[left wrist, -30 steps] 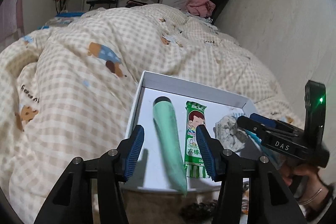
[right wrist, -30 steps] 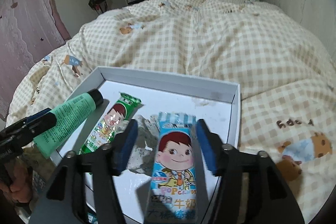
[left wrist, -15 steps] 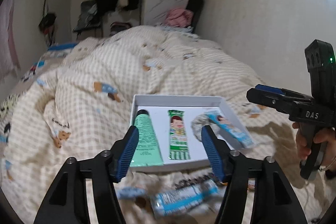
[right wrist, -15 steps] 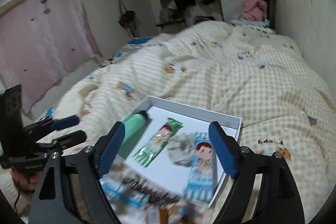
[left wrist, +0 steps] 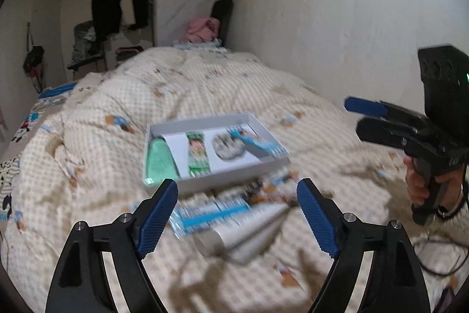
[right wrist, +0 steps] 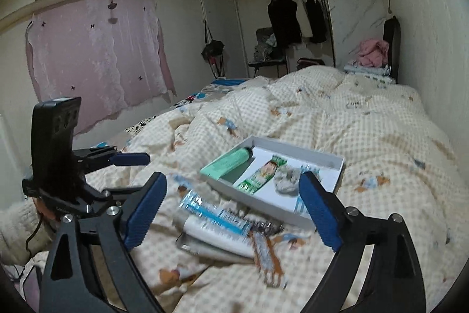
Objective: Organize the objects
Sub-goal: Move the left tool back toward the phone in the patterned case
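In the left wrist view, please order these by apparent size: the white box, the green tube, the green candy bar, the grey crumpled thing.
1. white box
2. green tube
3. green candy bar and grey crumpled thing: these look alike in area, so I do not rank them.

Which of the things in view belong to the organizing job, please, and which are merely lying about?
Part of the job:
white box
green tube
green candy packet
blue candy packet
loose blue-and-white packets
white tube

Just lying about:
checked quilt
pink clothes
hanging dark garments
pink curtain
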Tool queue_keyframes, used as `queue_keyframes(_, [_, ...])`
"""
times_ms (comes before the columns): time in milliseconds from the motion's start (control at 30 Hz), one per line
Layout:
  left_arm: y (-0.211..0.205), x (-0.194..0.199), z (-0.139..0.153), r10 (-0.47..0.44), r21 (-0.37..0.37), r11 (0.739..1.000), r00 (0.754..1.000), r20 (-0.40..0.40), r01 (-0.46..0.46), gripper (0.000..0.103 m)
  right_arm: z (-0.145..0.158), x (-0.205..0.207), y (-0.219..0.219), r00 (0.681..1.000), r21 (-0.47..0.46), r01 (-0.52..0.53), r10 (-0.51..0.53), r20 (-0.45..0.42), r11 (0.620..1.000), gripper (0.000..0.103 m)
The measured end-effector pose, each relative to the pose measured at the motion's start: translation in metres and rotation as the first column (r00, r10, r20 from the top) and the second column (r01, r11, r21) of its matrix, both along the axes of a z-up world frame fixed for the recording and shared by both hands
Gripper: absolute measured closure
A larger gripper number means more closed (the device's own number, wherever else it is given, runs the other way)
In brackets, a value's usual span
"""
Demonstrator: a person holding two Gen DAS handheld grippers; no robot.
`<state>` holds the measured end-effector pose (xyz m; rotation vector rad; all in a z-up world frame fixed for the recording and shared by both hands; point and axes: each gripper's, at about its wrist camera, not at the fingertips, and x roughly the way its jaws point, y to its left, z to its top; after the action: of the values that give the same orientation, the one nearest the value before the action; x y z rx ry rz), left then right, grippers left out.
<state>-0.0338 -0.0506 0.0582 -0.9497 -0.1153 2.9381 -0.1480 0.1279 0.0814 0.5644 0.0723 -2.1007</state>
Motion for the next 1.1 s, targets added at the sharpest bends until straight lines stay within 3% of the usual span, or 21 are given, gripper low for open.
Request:
queue_keyframes(300, [0.023, -0.005, -0.038, 0.005, -0.073, 0.997, 0.986, 0.164, 0.007, 0.018, -0.057, 0.012, -0.001, 0.998, 0.085, 0.02, -0.025, 0.054, 0.996, 0.011])
queue_keyframes(467, [0.022, -0.025, -0.053, 0.028, -0.077, 0.997, 0.969, 0.246, -0.009, 0.019, -0.082, 0.013, -0.018, 0.997, 0.217, 0.046, -0.06, 0.058, 0.975, 0.011])
queue_keyframes(633, [0.024, -0.032, -0.056, 0.028, -0.067, 0.998, 0.968, 0.248, -0.012, 0.019, -0.088, 0.012, -0.023, 0.997, 0.254, 0.036, -0.053, 0.061, 0.966, 0.011])
queue_keyframes(1100, [0.02, -0.034, -0.065, 0.031, -0.058, 0.998, 0.962, 0.272, -0.016, 0.019, -0.094, 0.0, -0.018, 0.987, 0.238, 0.037, -0.073, 0.143, 0.971, 0.011])
